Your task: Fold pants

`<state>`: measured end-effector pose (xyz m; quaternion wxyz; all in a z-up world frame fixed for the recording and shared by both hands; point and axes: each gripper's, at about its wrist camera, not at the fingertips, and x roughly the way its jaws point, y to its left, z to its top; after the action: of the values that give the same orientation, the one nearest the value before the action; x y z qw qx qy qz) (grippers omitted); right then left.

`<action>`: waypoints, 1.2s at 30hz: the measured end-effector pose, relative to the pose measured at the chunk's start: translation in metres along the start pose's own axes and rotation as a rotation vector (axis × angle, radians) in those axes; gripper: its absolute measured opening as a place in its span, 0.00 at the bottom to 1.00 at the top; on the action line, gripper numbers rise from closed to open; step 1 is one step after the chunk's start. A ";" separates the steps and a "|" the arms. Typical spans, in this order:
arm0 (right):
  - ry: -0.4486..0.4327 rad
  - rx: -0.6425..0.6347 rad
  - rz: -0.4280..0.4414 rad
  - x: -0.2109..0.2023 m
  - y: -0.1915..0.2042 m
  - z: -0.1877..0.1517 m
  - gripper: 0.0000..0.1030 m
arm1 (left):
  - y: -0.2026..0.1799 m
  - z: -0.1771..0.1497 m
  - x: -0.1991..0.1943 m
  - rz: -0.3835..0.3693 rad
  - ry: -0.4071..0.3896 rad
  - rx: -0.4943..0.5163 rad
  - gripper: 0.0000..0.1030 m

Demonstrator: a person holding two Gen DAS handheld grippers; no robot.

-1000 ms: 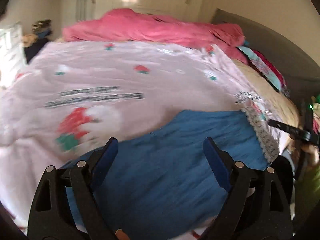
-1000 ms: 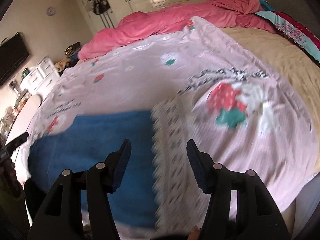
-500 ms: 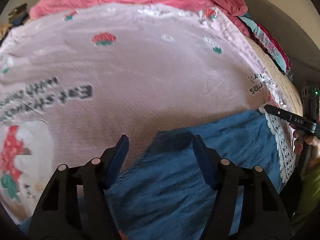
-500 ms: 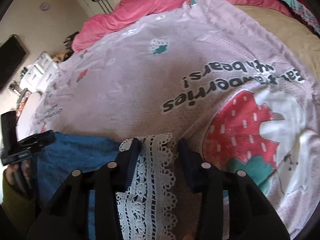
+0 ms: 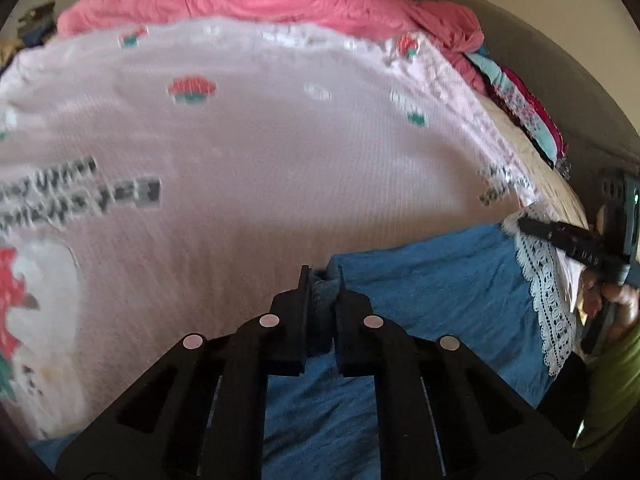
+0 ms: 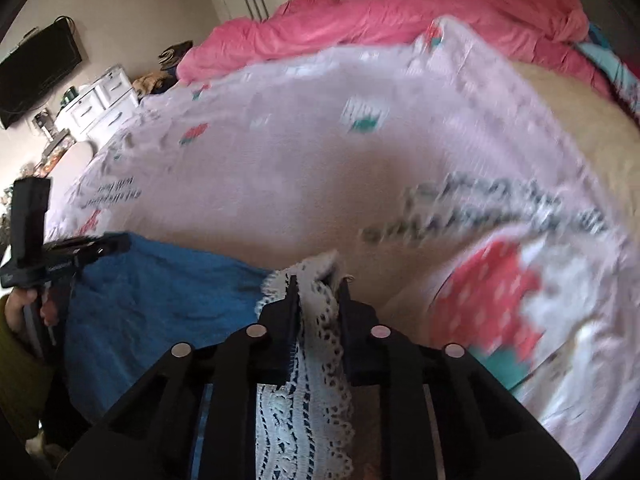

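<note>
While the pink strawberry blanket lies spread across the bed, we see both ends of the blue pants now pinched at once. On the left, the left gripper, which stood wide over the cloth a second ago, has snapped together on a bunched corner of the blue fabric at its far edge. On the right, the right gripper, also apart a moment earlier, is closing on the white lace trim; the lace sits folded between its jaws and already looks squeezed.

We judge that the grasp step is all but done and the fold itself has not begun: the pants lie flat at the near edge of the bed, ready to be lifted and carried over.

Much stays out of reach for us. The near part of the pants is cut off behind the black gripper frames in both views, so we cannot tell waistband from leg, nor how many layers each pinch holds. Motion blur smears the blanket's lettering. The person shows only as a hand and a green sleeve at the frame edges.
</note>
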<state>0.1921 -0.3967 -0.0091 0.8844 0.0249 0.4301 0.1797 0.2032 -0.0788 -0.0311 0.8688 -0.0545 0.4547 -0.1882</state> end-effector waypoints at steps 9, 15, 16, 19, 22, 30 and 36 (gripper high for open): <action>0.141 -0.093 -0.115 0.055 0.000 0.012 0.16 | 0.007 -0.004 0.031 0.087 0.019 0.008 0.07; -0.038 0.054 -0.095 -0.007 -0.011 0.001 0.48 | 0.013 -0.009 0.007 0.072 -0.009 -0.017 0.34; -0.076 0.080 -0.069 -0.025 -0.013 -0.007 0.48 | 0.013 -0.014 -0.010 0.051 -0.047 -0.021 0.36; -0.126 0.158 -0.018 -0.070 -0.017 -0.048 0.48 | 0.006 -0.037 -0.041 0.072 -0.083 -0.010 0.41; -0.084 0.220 0.016 -0.089 -0.017 -0.094 0.48 | 0.002 -0.067 -0.060 0.080 -0.071 -0.011 0.44; -0.052 0.295 0.030 -0.099 -0.008 -0.140 0.50 | 0.012 -0.117 -0.098 0.205 -0.051 0.030 0.59; 0.070 0.283 0.046 -0.068 -0.003 -0.133 0.47 | 0.044 -0.131 -0.104 0.325 0.004 -0.010 0.61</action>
<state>0.0521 -0.4372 -0.0428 0.8520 0.1528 0.4812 0.1383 0.0563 0.0111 -0.0390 0.8865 0.0160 0.4603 -0.0432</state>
